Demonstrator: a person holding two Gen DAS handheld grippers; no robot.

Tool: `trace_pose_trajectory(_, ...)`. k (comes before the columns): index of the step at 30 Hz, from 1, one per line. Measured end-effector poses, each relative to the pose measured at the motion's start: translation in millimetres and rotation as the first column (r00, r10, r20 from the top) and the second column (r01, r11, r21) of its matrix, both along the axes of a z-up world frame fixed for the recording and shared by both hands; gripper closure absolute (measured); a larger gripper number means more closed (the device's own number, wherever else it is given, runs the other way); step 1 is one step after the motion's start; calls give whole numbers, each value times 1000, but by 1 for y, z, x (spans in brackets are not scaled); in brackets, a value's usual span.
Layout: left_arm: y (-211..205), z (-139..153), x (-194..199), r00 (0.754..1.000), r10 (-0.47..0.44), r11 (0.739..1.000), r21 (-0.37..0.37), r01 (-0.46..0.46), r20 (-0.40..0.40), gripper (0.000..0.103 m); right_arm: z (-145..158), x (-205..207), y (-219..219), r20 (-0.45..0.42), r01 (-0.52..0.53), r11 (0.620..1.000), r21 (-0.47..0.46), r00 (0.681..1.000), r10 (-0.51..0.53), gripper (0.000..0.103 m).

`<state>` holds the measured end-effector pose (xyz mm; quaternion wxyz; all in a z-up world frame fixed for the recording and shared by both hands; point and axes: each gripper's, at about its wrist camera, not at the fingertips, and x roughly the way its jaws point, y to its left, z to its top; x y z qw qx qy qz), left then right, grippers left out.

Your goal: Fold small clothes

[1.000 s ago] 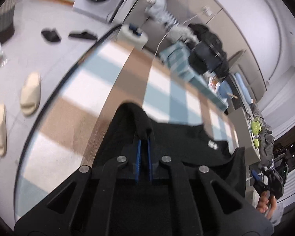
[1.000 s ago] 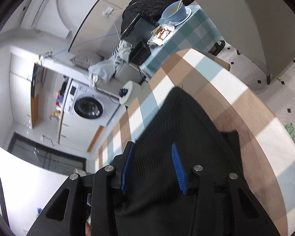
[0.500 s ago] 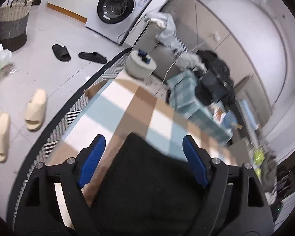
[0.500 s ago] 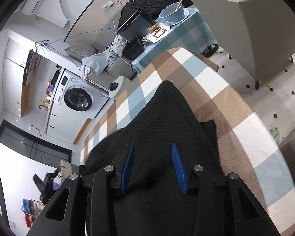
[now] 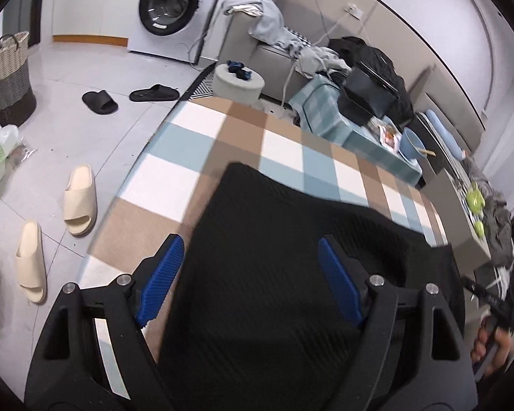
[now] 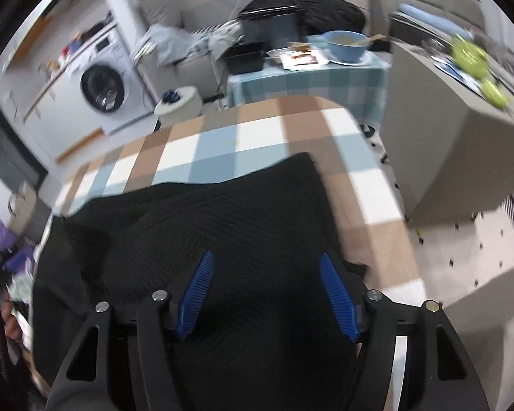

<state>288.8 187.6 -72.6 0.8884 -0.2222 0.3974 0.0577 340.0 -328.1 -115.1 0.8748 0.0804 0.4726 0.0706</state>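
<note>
A black ribbed garment (image 5: 291,257) lies folded on a table with a brown, white and blue checked cloth (image 5: 243,144). My left gripper (image 5: 250,250) is open, its blue pads wide apart above the garment's left part, holding nothing. The garment also shows in the right wrist view (image 6: 222,226), flat with a few wrinkles on its left side. My right gripper (image 6: 267,263) is open above the garment's near edge and holds nothing. The checked cloth (image 6: 257,137) extends beyond the garment.
Left of the table, cream slippers (image 5: 80,198), black slippers (image 5: 99,101) and a woven basket (image 5: 7,78) sit on the floor. Behind stand a washing machine (image 5: 171,10), a round stool (image 5: 238,82), a cluttered side table with a blue bowl (image 6: 346,44) and a grey cabinet (image 6: 455,130).
My left gripper let go of the garment's corner and opened wide, then drew back. My right gripper opened wider and swung to the right; the garment now lies flat.
</note>
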Motion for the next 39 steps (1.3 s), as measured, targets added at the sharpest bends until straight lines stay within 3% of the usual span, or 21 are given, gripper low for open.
trace_pose_trajectory(5, -19, -4, -13, 999, -41, 998, 42, 41, -16, 25, -18, 20, 52, -28, -145, 989, -19, 989, 145, 32)
trace_pose_trajectory(8, -20, -5, -21, 999, -41, 998, 37, 42, -18, 25, -33, 30, 74, -49, -161, 985, -69, 986, 157, 34)
trace_pose_trajectory(11, -15, -5, -27, 999, -31, 999, 32, 32, -18, 25, -42, 34, 86, -14, -149, 972, -184, 989, 149, 74)
trace_pose_trajectory(12, -13, -5, -29, 1000, -27, 999, 31, 27, -16, 25, -42, 34, 87, -5, -155, 968, -199, 988, 157, 92)
trace_pose_trajectory(13, -11, -5, -32, 1000, -22, 999, 29, 22, -11, 25, -42, 33, 85, -7, -166, 969, -180, 986, 168, 101)
trace_pose_trajectory(15, -8, -3, -37, 1000, -11, 1000, 26, 11, -1, 25, -34, 31, 76, 30, -156, 979, -132, 987, 161, 101)
trace_pose_trajectory(18, -2, 0, -39, 1000, 5, 1000, 27, -5, 6, 25, -12, 20, 59, 168, -123, 991, -46, 977, 129, 101)
trace_pose_trajectory(20, 1, -1, -39, 1000, 13, 1000, 25, -13, 0, 25, -1, 18, 43, 220, -53, 999, 5, 974, 51, 101)
trace_pose_trajectory(24, 4, -4, -36, 1000, 18, 999, 31, -18, -14, 25, -14, 37, 40, 124, -27, 1000, -10, 992, 28, 100)
trace_pose_trajectory(26, 6, -7, -34, 999, 25, 999, 46, -24, -29, 25, -22, 42, 42, 71, -10, 999, -44, 997, 13, 92)
trace_pose_trajectory(27, 8, -9, -32, 999, 28, 998, 54, -25, -41, 25, -24, 42, 41, 46, -3, 999, -43, 999, 5, 82)
trace_pose_trajectory(31, 12, -20, -13, 996, 29, 996, 86, -21, -85, 25, -15, 24, 22, 63, 8, 1000, 27, 998, -9, 59)
trace_pose_trajectory(36, 18, -40, 24, 984, 26, 993, 116, -5, -174, 26, -1, 4, -29, 92, 136, 990, 45, 986, -140, 49)
trace_pose_trajectory(38, 19, -48, 35, 981, 7, 995, 103, 13, -195, 33, -6, 3, -46, 59, 178, 983, 47, 982, -180, 48)
trace_pose_trajectory(39, 18, -49, 38, 983, 11, 992, 123, 12, -186, 45, -12, 5, -54, 32, 185, 980, 76, 982, -187, 48)
